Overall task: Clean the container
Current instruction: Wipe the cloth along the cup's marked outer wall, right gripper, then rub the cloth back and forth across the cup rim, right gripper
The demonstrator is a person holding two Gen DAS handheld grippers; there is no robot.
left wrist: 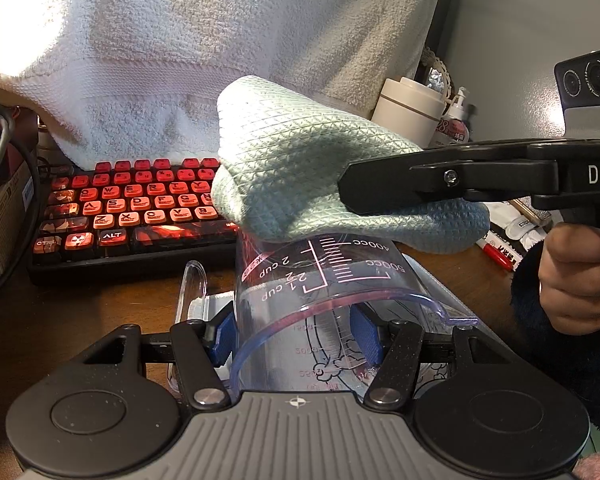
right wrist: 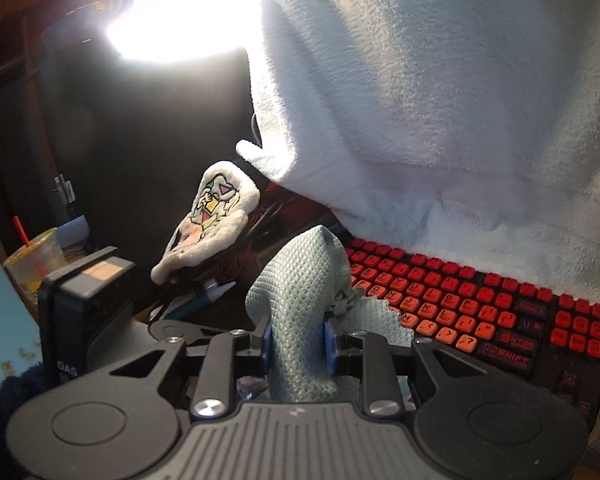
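A clear plastic measuring cup (left wrist: 320, 292) with pink and white scale marks lies on its side between the blue pads of my left gripper (left wrist: 296, 338), which is shut on it, rim toward the camera. A pale green waffle-weave cloth (left wrist: 300, 164) rests on the cup's far end. My right gripper (left wrist: 352, 190) comes in from the right, held by a hand (left wrist: 576, 276), and is shut on that cloth. In the right wrist view the cloth (right wrist: 300, 312) is pinched between the blue pads of the right gripper (right wrist: 298, 344) and stands up in a fold.
A black keyboard with red keys (left wrist: 128, 208) (right wrist: 480, 312) lies behind the cup on the wooden desk (left wrist: 60, 320). A big white towel (left wrist: 220, 48) (right wrist: 440, 100) hangs over it. A cream jar (left wrist: 408, 112), a pump bottle (left wrist: 456, 120) and a red marker (left wrist: 498, 254) are at the right.
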